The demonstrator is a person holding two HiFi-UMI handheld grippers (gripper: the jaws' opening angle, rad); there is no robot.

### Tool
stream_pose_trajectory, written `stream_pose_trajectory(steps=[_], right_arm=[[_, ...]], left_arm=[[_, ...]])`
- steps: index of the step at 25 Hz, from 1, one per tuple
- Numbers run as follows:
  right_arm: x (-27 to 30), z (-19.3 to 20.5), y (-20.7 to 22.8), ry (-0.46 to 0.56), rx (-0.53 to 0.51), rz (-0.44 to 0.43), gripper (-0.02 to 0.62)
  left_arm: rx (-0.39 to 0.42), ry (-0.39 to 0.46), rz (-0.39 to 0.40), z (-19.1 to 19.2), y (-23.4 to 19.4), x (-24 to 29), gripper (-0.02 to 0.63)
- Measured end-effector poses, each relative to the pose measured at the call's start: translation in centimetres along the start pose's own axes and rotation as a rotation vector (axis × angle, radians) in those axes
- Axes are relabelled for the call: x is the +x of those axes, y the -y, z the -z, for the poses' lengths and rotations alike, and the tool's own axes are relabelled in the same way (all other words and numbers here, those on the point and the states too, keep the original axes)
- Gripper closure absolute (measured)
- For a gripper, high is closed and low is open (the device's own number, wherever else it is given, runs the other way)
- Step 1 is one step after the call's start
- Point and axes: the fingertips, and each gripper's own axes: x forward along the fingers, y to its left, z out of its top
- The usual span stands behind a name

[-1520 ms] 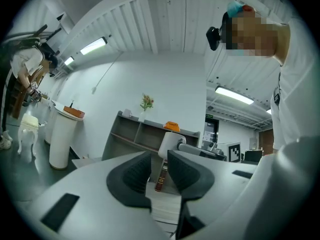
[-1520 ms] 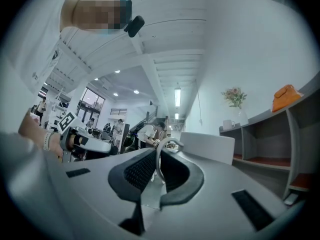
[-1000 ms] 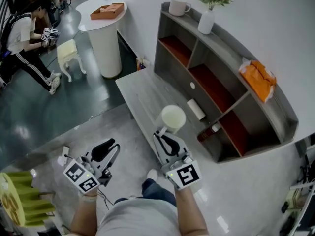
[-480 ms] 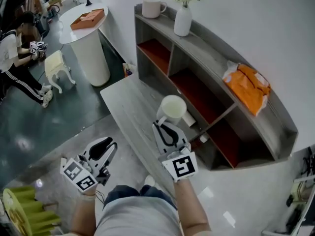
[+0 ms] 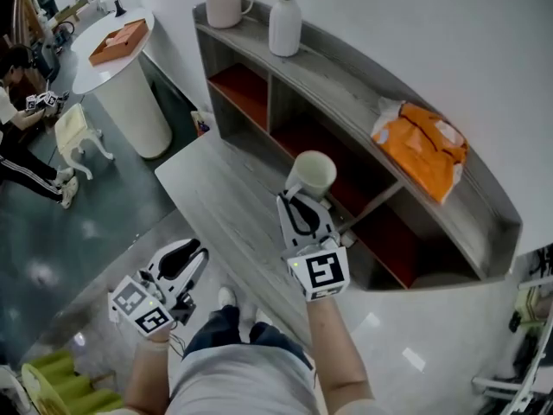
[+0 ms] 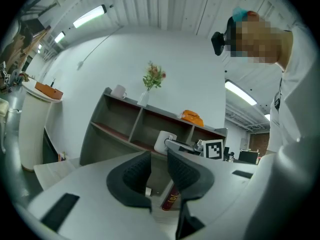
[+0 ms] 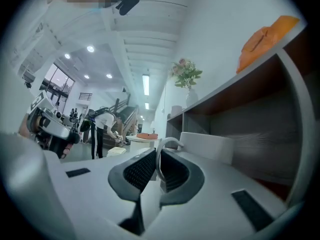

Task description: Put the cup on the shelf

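A white cup (image 5: 313,173) hangs in the air in front of the grey shelf (image 5: 346,85), level with its lower compartments. My right gripper (image 5: 298,199) is shut on the cup's handle (image 7: 167,144), and the cup body (image 7: 205,146) lies just beyond the jaws in the right gripper view. The left gripper (image 5: 192,251) is held low at the left, over the floor, open with nothing between its pads. From the left gripper view I see the cup (image 6: 162,141) and the right gripper past my left gripper (image 6: 159,166).
A second white cup (image 5: 223,9), a white vase (image 5: 285,26) and an orange bag (image 5: 421,145) sit on the shelf top. A low grey bench (image 5: 207,188) runs along the shelf. A bottle (image 6: 170,199) lies below. A round white table (image 5: 121,67) and a person (image 5: 17,137) are at the far left.
The right gripper has carried the cup up and closer to the shelf. The whole view has shifted toward the shelf. The left gripper has stayed low at the left.
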Motion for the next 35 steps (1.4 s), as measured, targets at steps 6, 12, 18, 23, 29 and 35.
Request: stream_pose_trajectory(steps=[6, 12, 18, 23, 29, 35], right_arm=[[1.5, 1.0, 2.9, -0.035, 0.01, 0.101, 0.557], [2.8, 2.1, 5.1, -0.064, 0.02, 0.177, 0.555], [3.7, 3.1, 6.7, -0.098, 0.038, 0.229, 0.557], [4.3, 3.8, 8.1, -0.116, 0.046, 0.257, 0.557], [4.8, 4.3, 9.3, -0.171, 0.076, 0.302, 0.555], [5.4, 5.0, 9.6, -0.215, 0.095, 0.332, 0.555]], left_arm=[[0.004, -0.037, 0.084, -0.5, -1.6, 2.5, 0.497], [-0.009, -0.066, 0.13, -0.8, -3.5, 3.6, 0.497], [-0.012, -0.094, 0.158, -0.8, -4.9, 4.4, 0.497], [-0.018, -0.11, 0.173, -0.6, -5.6, 4.9, 0.497], [-0.028, -0.115, 0.182, -0.6, -6.2, 5.5, 0.497], [-0.03, -0.12, 0.183, -0.5, -6.5, 5.9, 0.497]])
